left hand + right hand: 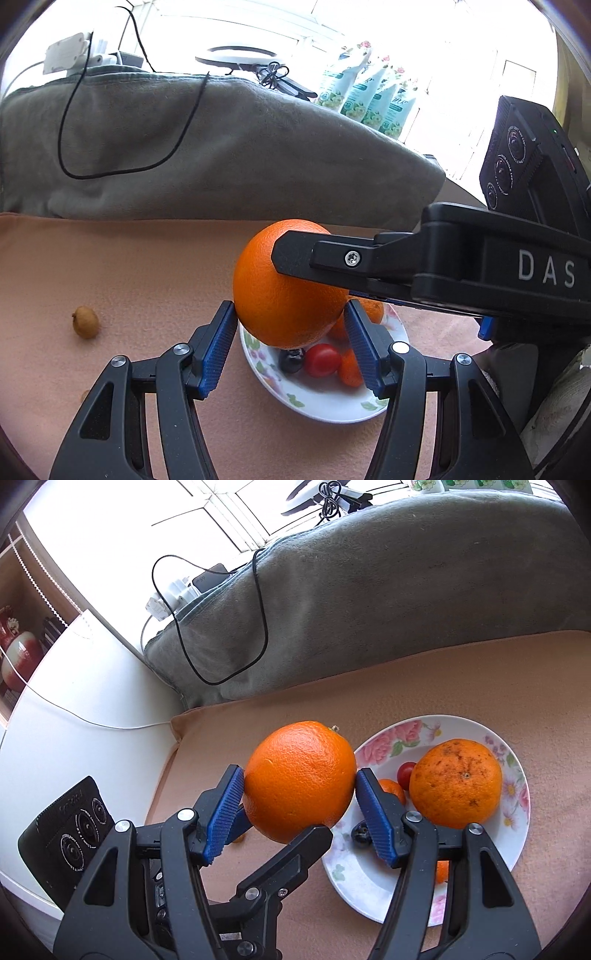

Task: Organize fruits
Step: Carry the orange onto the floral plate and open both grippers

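Observation:
A big smooth orange [280,291] [299,779] hangs above the near edge of a floral plate [325,413] [517,812]. My left gripper [291,314] is shut on its sides with blue pads. My right gripper [300,775] is shut on the same orange; one of its black fingers [295,254] crosses the fruit's top in the left wrist view. On the plate lie a speckled orange [456,782], a cherry tomato [322,360], a dark berry [291,360] and a small orange fruit [350,369]. A small tan fruit [85,321] lies alone on the peach cloth to the left.
A peach cloth [406,686] covers the table. A grey blanket [221,147] with a black cable [66,155] rises behind it. A black device with three round dials [70,842] sits beside the cloth. Flowered pouches [369,96] stand by the window.

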`<move>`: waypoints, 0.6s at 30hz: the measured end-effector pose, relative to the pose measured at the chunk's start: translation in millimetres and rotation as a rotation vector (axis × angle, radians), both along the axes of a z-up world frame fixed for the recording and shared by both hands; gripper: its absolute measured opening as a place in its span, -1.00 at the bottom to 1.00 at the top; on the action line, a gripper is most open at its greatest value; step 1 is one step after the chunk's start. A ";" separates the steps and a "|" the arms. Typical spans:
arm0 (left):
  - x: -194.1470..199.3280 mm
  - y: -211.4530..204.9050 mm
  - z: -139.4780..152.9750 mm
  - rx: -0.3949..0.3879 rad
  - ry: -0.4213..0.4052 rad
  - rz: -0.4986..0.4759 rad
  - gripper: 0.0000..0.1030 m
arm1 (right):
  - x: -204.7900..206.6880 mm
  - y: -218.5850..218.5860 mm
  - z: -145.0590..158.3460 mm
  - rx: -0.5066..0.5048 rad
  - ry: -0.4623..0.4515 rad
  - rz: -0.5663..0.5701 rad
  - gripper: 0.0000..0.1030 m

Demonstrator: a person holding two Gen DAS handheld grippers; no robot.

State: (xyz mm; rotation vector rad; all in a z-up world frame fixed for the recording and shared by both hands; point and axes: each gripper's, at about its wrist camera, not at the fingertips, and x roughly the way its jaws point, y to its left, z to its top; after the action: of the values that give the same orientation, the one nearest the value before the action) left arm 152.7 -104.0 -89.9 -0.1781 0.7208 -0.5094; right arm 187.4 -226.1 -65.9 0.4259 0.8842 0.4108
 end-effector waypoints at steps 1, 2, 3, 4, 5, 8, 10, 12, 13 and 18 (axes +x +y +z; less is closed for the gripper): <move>2.9 -3.0 -1.5 0.000 0.007 -0.006 0.16 | 1.6 -3.1 -1.7 -0.002 0.004 -0.006 0.28; 5.9 -6.0 -2.7 0.002 0.012 -0.010 0.16 | 2.7 -6.4 -3.3 -0.003 0.008 -0.013 0.28; 8.7 -8.6 -3.8 0.004 0.017 -0.014 0.16 | 4.4 -9.4 -4.9 -0.001 0.012 -0.019 0.28; 11.4 -11.2 -4.8 0.005 0.022 -0.017 0.16 | 6.5 -12.2 -6.4 0.002 0.016 -0.024 0.28; 13.8 -13.4 -5.7 0.008 0.025 -0.020 0.16 | 8.7 -14.9 -7.8 0.005 0.020 -0.027 0.28; 19.7 -18.1 -8.2 0.009 0.036 -0.026 0.16 | 14.6 -21.3 -11.2 0.010 0.030 -0.036 0.28; 24.8 -20.4 -9.8 0.006 0.045 -0.030 0.16 | 18.8 -23.7 -11.9 0.006 0.033 -0.039 0.28; 28.5 -21.7 -11.3 0.005 0.053 -0.034 0.16 | 22.8 -24.7 -13.1 0.000 0.036 -0.040 0.28; 30.9 -23.0 -11.9 0.006 0.058 -0.035 0.16 | 24.9 -25.6 -14.1 0.001 0.040 -0.041 0.28; 40.1 -26.4 -16.6 0.016 0.078 -0.040 0.16 | 34.2 -29.2 -20.6 0.007 0.065 -0.038 0.28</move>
State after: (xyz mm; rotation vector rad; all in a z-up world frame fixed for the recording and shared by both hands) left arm 192.8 -130.4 -106.5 -0.1694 0.8058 -0.5371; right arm 221.6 -255.4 -86.5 0.4646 0.9366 0.3670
